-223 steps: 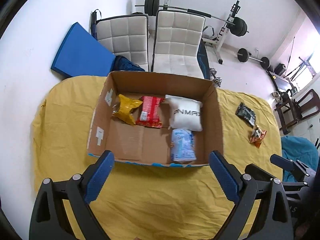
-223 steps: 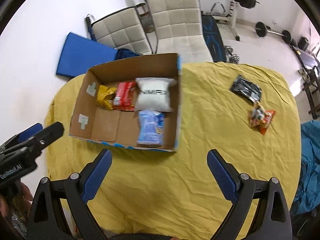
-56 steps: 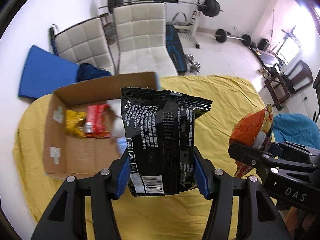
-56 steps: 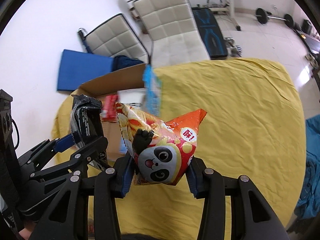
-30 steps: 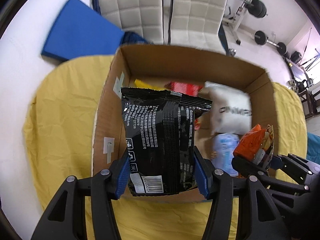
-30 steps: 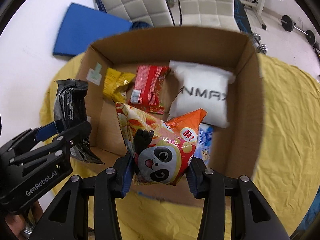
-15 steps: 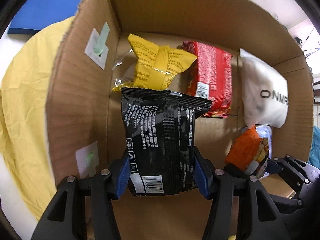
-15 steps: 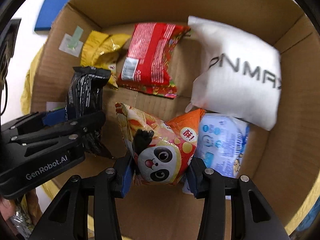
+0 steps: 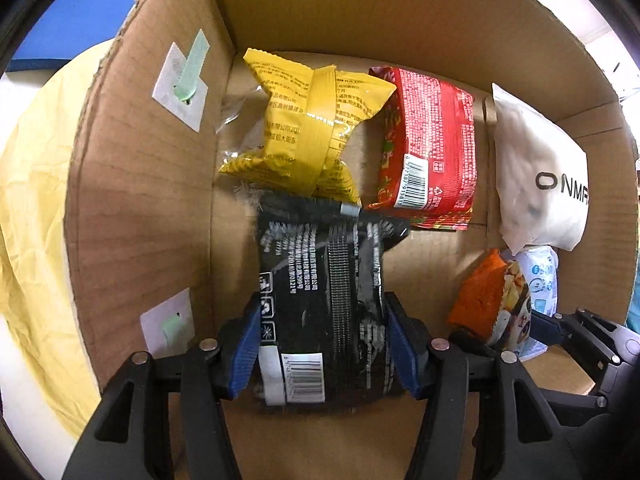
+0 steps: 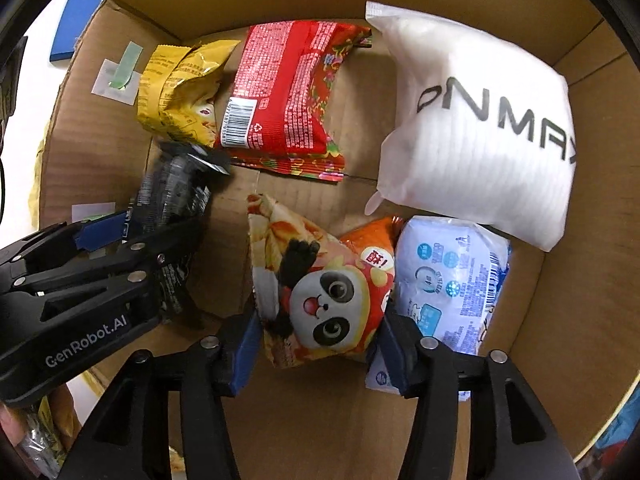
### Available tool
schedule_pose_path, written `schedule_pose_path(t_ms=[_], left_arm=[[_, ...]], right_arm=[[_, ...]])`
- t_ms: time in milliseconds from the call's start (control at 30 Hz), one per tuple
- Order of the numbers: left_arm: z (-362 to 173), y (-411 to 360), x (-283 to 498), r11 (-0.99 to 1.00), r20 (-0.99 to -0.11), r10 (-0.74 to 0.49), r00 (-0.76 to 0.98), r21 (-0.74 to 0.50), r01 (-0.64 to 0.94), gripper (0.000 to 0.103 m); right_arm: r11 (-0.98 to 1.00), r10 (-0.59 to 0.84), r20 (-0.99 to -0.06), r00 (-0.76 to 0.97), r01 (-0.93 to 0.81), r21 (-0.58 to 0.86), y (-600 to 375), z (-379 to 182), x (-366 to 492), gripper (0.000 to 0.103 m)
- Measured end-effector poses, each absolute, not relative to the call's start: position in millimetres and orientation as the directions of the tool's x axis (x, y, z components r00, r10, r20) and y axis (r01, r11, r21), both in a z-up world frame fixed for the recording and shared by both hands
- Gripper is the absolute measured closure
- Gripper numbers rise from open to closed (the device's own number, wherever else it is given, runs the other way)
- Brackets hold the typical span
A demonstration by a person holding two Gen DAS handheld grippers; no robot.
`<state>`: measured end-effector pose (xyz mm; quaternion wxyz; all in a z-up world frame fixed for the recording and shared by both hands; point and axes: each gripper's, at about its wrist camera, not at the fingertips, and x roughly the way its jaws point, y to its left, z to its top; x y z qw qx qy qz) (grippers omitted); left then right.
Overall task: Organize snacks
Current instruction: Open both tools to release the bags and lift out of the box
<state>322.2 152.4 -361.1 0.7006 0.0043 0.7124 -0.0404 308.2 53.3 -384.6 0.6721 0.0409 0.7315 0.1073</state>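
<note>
Both grippers are down inside the cardboard box [image 9: 136, 184]. My left gripper [image 9: 324, 352] is shut on a black snack packet [image 9: 324, 300], whose top edge leans toward the box floor below a yellow packet [image 9: 308, 128]. My right gripper [image 10: 320, 348] is shut on an orange panda snack bag [image 10: 320, 288], low over the box floor beside a light-blue packet [image 10: 452, 284]. A red packet [image 10: 288, 92] and a white ONMAX bag [image 10: 480, 132] lie along the back wall. The left gripper [image 10: 120, 248] with the black packet [image 10: 176, 196] shows at the left of the right wrist view.
A yellow cloth [image 9: 32, 200] covers the table outside the box's left wall. White tape patches [image 9: 180, 84] stick to that wall. Bare box floor [image 10: 312, 420] lies in front of both grippers. A blue mat [image 9: 80, 28] lies beyond the box.
Both grippers have gone further down into the box with their packets. The black packet's top has tipped forward toward the floor; the panda bag now sits low beside the light-blue packet.
</note>
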Motion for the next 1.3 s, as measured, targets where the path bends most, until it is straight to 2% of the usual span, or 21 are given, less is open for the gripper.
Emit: schedule_pose_path(t_ms=[167,400,433,533,567,633,733,1000,1300], left_arm=[[-346.8,145.5,324.2,0.994,-0.997,-0.076,0.003,-0.076,0.074,0.047],[-318.0,132.4,320.2,0.994,-0.995,-0.079,0.062,-0.074,0.077,0.038],[-313.1,131.5,320.1,0.995,-0.994,-0.079,0.074,-0.073,0.074,0.035],[-297.8,126.0,317.0,0.995,-0.991,-0.068,0.115,-0.06,0.076,0.019],[-292.9,124.4,315.5,0.996,-0.989,-0.064,0.13,-0.055,0.076,0.018],[-285.6,122.4,309.3,0.996,-0.986,-0.054,0.155,-0.043,0.078,0.007],[-275.1,121.6,299.3,0.996,-0.981,-0.051,0.186,-0.036,0.08,0.007],[-219.8,135.7,261.3,0.997,-0.955,-0.049,0.291,-0.029,0.071,0.007],[-118.0,130.0,193.2,0.998,-0.883,-0.046,0.468,-0.016,0.066,0.007]], right_arm=[[0.977,0.187,-0.979,-0.079,-0.093,0.194,53.0,-371.9,308.3,0.043],[0.983,0.163,-0.986,-0.027,-0.081,0.165,38.8,-341.3,306.5,0.035],[0.985,0.155,-0.988,-0.017,-0.079,0.156,36.1,-336.8,305.5,0.033],[0.989,0.131,-0.991,0.015,-0.068,0.13,27.4,-324.2,301.3,0.014],[0.991,0.124,-0.992,0.027,-0.063,0.122,24.1,-320.8,300.4,0.013],[0.993,0.106,-0.993,0.049,-0.051,0.104,15.8,-315.8,296.9,0.013],[0.996,0.091,-0.993,0.076,-0.029,0.089,5.7,-304.2,290.0,0.002],[0.998,0.067,-0.982,0.174,-0.002,0.068,-14.0,-253.9,255.0,0.002],[0.996,0.082,-0.928,0.363,0.005,0.09,-35.8,-145.8,186.9,0.001]])
